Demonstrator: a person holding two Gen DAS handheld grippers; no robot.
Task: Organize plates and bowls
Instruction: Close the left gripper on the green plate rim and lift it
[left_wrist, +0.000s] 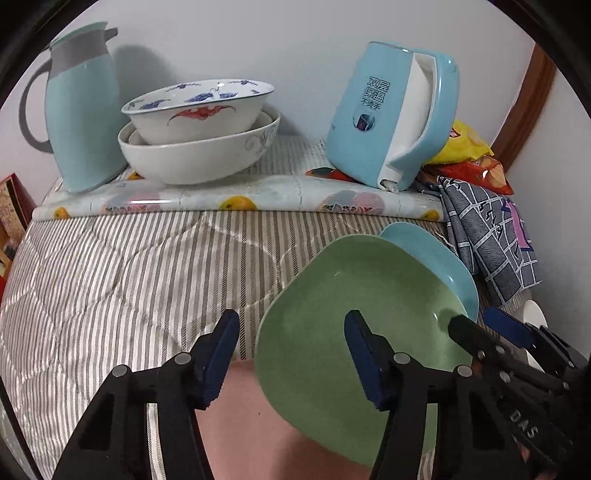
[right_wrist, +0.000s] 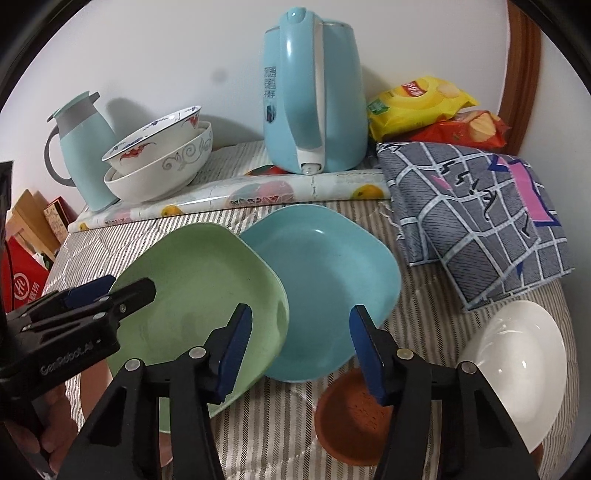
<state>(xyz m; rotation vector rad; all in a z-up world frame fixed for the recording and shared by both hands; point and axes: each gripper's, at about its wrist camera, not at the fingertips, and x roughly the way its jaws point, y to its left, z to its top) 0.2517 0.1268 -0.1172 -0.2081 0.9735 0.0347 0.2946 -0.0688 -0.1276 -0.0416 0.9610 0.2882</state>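
Observation:
A green plate (right_wrist: 192, 295) lies tilted on the striped cloth, its right edge resting on a blue plate (right_wrist: 325, 280). Both show in the left wrist view, green (left_wrist: 332, 332) and blue (left_wrist: 439, 258). My left gripper (left_wrist: 291, 354) is open, its right finger over the green plate. My right gripper (right_wrist: 301, 347) is open above the seam between the two plates. A white bowl (right_wrist: 517, 365) and a small brown bowl (right_wrist: 347, 417) sit at the right. Two stacked bowls (left_wrist: 199, 125) stand at the back.
A blue kettle (right_wrist: 314, 96), a teal jug (left_wrist: 81, 110), snack bags (right_wrist: 424, 103) and a folded checked cloth (right_wrist: 480, 214) line the back and right. A rolled fruit-print mat (left_wrist: 236, 201) lies across the cloth. A pink plate (left_wrist: 240, 413) lies under the green one.

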